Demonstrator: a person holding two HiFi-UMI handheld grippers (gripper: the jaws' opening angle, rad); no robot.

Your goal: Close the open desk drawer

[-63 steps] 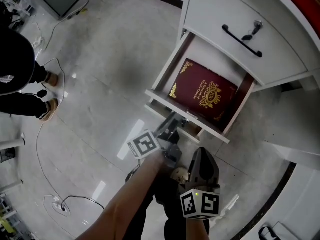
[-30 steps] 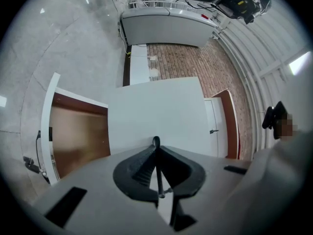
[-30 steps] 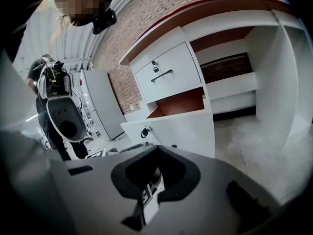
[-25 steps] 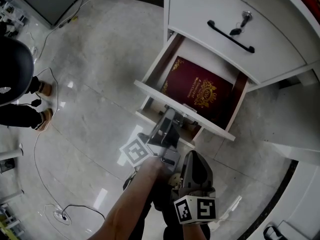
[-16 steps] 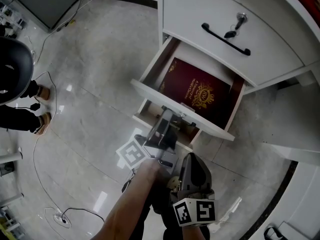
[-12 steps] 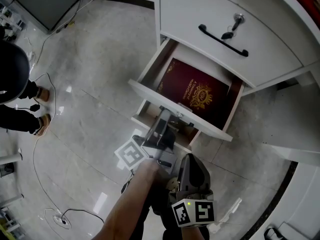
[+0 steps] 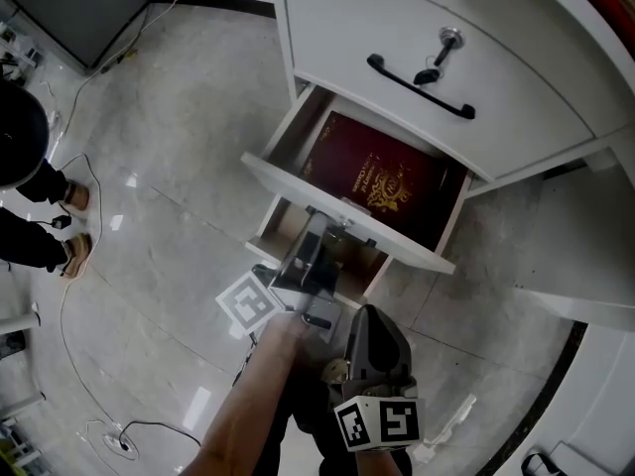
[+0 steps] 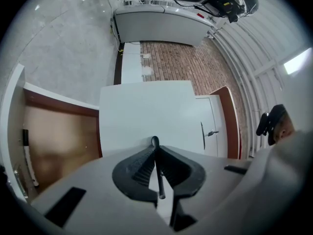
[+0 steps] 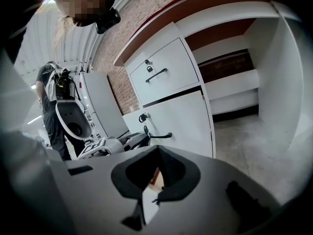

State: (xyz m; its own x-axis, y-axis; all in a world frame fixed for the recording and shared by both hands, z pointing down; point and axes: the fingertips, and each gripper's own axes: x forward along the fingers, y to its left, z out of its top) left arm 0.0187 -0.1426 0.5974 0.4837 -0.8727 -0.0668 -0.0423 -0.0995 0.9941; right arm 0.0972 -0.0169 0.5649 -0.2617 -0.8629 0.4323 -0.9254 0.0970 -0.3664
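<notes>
The white desk's middle drawer [image 7: 286, 187] stands partly pulled out, with a dark red book [image 7: 372, 177] lying flat inside. My left gripper [image 7: 319, 236] is level against the drawer front [image 8: 146, 111], its jaws shut on the drawer's thin black handle [image 8: 158, 173]. From the right gripper view, that handle [image 9: 161, 136] sticks out beside the left gripper [image 9: 132, 140]. My right gripper [image 7: 369, 317] hangs back, below and to the right of the left one, shut with nothing in it and clear of the drawer [image 9: 186, 116].
Above the open drawer is a closed one with a black handle [image 7: 417, 72] and a key [image 7: 444, 40]. A brown-lined space [image 7: 298, 241] shows beneath the open drawer. A person's legs [image 7: 30, 196] and a floor cable [image 7: 74, 276] lie left. White cabinets [image 7: 585, 266] stand right.
The drawer has slid further into the desk, so less of the red book shows. My left gripper has gone in with it, and the right gripper has followed a little.
</notes>
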